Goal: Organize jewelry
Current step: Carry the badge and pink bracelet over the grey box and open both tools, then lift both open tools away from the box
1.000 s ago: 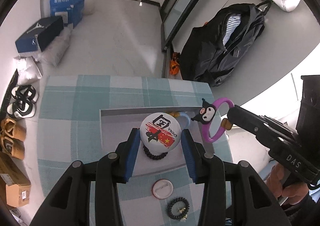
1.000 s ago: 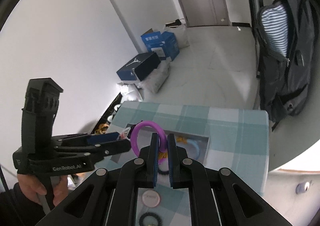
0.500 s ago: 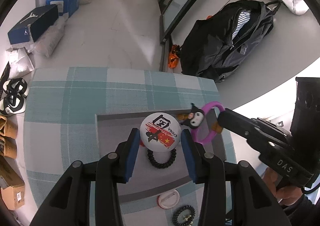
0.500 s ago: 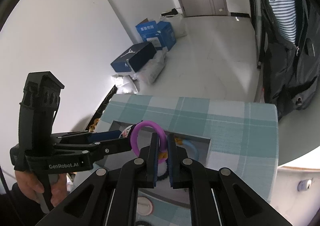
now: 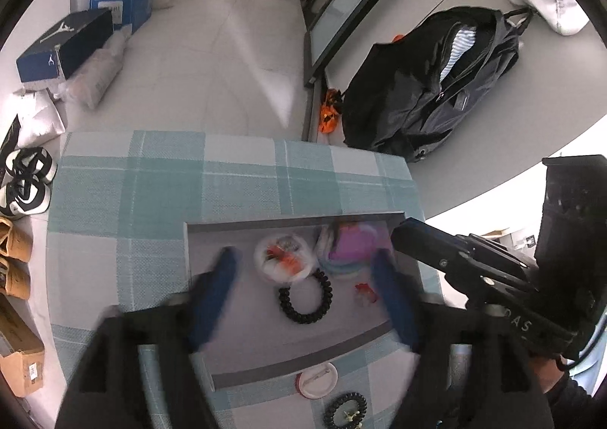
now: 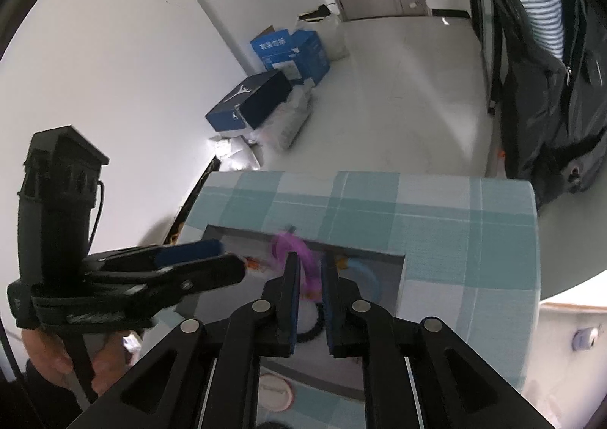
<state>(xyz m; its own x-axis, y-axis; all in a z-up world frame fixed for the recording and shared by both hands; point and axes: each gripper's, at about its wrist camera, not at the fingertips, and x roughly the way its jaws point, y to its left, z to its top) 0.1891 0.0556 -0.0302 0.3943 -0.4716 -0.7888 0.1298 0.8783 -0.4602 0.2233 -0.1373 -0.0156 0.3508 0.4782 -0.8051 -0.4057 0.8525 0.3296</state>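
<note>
My left gripper (image 5: pixel 307 279) hangs over the grey tray (image 5: pixel 242 338), its blue pads blurred and its jaws opening wide. The round flag badge (image 5: pixel 282 258) is free of them, smeared, just above the tray floor. My right gripper (image 6: pixel 310 271) is at the tray's far right corner, its jaws opening a narrow gap. The purple ring with the cartoon charm (image 6: pixel 294 245) sits blurred in that gap, and the pads do not press it. In the left wrist view the purple ring (image 5: pixel 349 243) lies over a pale blue ring. A black coil hair tie (image 5: pixel 305 300) rests in the tray.
A small red trinket (image 5: pixel 366 292) lies in the tray. On the checked cloth (image 5: pixel 159 194) nearer me are a white badge face down (image 5: pixel 316 379) and a black bead bracelet (image 5: pixel 345 408). Beyond the table edge are a black backpack (image 5: pixel 428 87) and shoe boxes (image 5: pixel 64 46).
Both pairs of jaws have opened. The flag badge has left the left pads and dropped toward the tray. The purple ring has sunk into the tray as the right gripper came down.
</note>
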